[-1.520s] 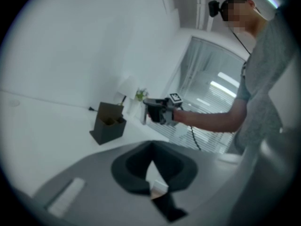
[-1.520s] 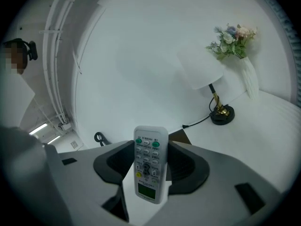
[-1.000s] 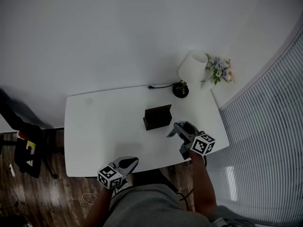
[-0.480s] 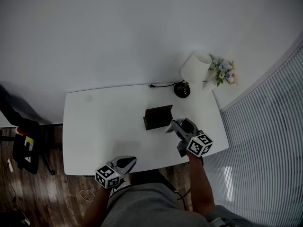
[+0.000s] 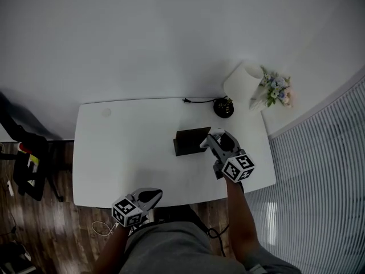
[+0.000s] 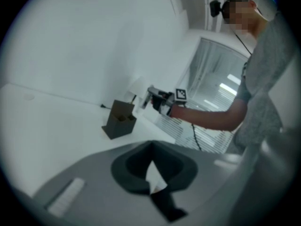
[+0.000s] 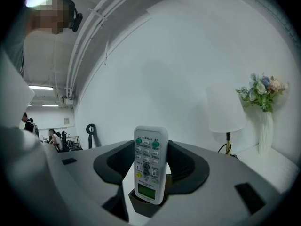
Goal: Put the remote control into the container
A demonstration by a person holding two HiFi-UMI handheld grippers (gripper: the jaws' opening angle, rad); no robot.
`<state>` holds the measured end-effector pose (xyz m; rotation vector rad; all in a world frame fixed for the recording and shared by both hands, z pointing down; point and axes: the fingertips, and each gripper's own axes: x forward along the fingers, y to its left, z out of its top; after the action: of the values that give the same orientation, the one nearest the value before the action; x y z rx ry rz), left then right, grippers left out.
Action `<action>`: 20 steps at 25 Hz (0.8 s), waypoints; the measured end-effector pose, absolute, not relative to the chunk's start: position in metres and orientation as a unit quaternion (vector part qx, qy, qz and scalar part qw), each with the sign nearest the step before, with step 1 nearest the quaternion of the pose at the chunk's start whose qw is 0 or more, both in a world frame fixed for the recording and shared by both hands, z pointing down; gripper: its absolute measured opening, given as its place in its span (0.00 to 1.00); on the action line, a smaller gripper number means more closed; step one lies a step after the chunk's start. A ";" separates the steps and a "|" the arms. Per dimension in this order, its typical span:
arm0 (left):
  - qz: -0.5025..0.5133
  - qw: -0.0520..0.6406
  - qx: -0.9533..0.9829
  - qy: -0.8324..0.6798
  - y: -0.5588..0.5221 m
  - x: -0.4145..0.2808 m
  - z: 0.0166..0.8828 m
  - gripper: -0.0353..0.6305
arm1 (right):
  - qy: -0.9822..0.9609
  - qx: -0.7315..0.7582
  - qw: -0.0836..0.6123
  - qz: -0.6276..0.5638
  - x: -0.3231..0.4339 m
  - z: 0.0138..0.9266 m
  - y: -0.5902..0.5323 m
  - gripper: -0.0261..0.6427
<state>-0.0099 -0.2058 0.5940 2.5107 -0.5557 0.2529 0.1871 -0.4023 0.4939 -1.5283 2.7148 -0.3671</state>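
The remote control (image 7: 150, 164) is a slim white bar of hard plastic with rubber buttons and a small screen at its lower end. It likely weighs little, stays stiff under a squeeze and has smooth edges that could slip. A hold across its narrow width on the lower half looks soundest, and that is how the right gripper (image 5: 208, 141) has it: the jaws pinch its two long edges and the button end stands up clear of them. In the head view it hangs over the table (image 5: 125, 147) just at 3 o'clock of the container (image 5: 190, 141), a dark open-topped box. Whether it is already above the opening cannot be told. The box looks light enough to shift or tip if its near wall is knocked, so that wall is the main thing in the way. At 1 o'clock of the container stands a lamp (image 5: 244, 82), with its cable (image 5: 199, 100) running along the far table edge at 12 o'clock and a vase of flowers (image 5: 277, 89) beyond, all apart from the path. The left gripper (image 5: 151, 197) hangs at 7 o'clock off the near table edge, jaws pressed together on nothing.
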 end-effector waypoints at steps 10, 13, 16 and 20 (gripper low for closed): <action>0.112 0.282 0.931 -0.202 -0.206 0.007 0.597 0.05 | 0.867 -0.487 -0.008 -0.106 0.191 0.519 -0.430 0.37; 0.115 0.286 0.929 -0.204 -0.207 0.011 0.601 0.05 | 0.867 -0.487 -0.015 -0.103 0.192 0.532 -0.435 0.37; 0.120 0.290 0.928 -0.202 -0.206 0.014 0.603 0.05 | 0.865 -0.491 -0.018 -0.101 0.193 0.542 -0.438 0.37; 0.126 0.297 0.925 -0.198 -0.204 0.017 0.608 0.05 | 0.864 -0.493 -0.017 -0.100 0.192 0.554 -0.438 0.37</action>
<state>0.0174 -0.2041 0.6083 2.4602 -0.5275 0.3349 0.1925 -0.4380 0.5536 -1.5668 2.7449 -0.3173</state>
